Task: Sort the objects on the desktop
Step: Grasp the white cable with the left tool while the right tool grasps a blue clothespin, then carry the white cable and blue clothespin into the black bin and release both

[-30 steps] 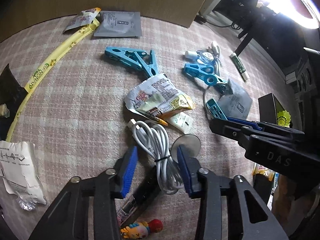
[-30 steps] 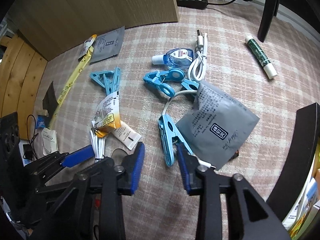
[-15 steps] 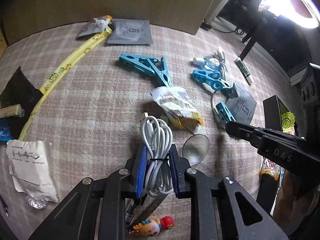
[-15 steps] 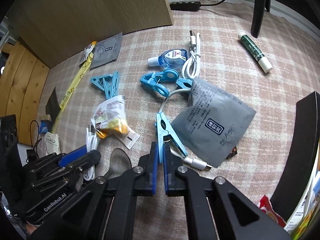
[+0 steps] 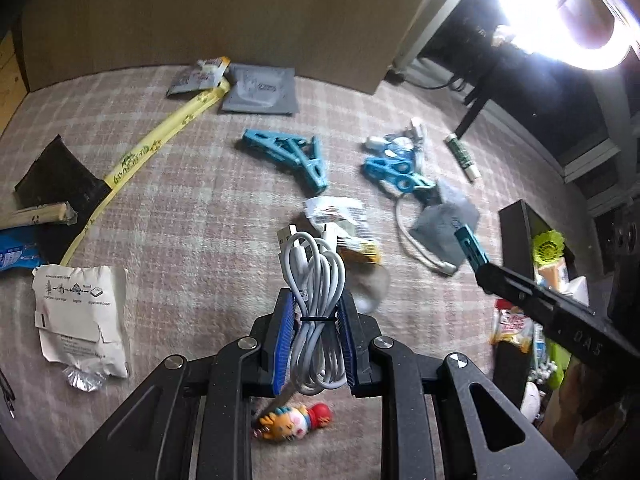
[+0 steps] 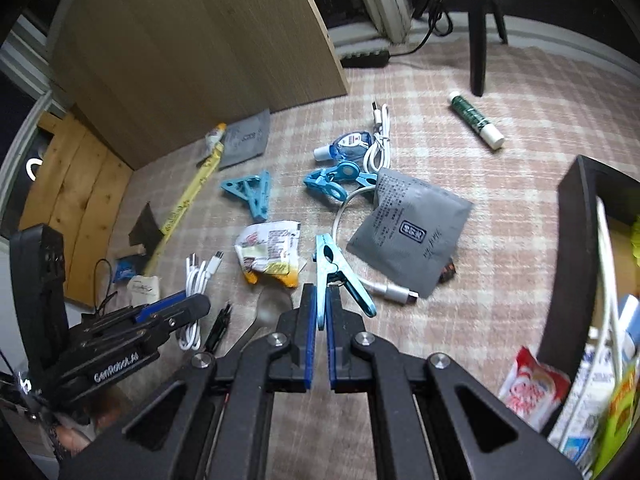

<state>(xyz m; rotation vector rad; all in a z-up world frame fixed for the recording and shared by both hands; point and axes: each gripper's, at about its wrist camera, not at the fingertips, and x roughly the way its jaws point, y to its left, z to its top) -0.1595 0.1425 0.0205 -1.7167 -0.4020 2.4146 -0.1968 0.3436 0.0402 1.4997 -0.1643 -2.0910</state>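
My left gripper (image 5: 316, 308) is shut on a coiled white USB cable (image 5: 316, 280) and holds it above the plaid cloth; it also shows in the right wrist view (image 6: 200, 276). My right gripper (image 6: 320, 300) is shut on a light-blue clothespin (image 6: 332, 268), lifted off the cloth; it shows at the right of the left wrist view (image 5: 472, 246). Other blue clips (image 5: 296, 156) (image 6: 332, 180), a crumpled snack wrapper (image 6: 272, 248), a grey sachet (image 6: 412, 232) and a green glue stick (image 6: 476, 120) lie on the cloth.
A black box (image 6: 576, 240) with packets stands at right. A wooden board (image 6: 192, 40) stands at the back. A yellow strip (image 5: 160, 144), a paper slip (image 5: 80, 312), a small toy figure (image 5: 296, 420), a metal spoon (image 6: 272, 308) and a second white cable (image 6: 376, 140) lie around.
Both grippers closed from open, the left on the white cable, the right on the blue clothespin, and both have since lifted their objects up and back from the cloth.
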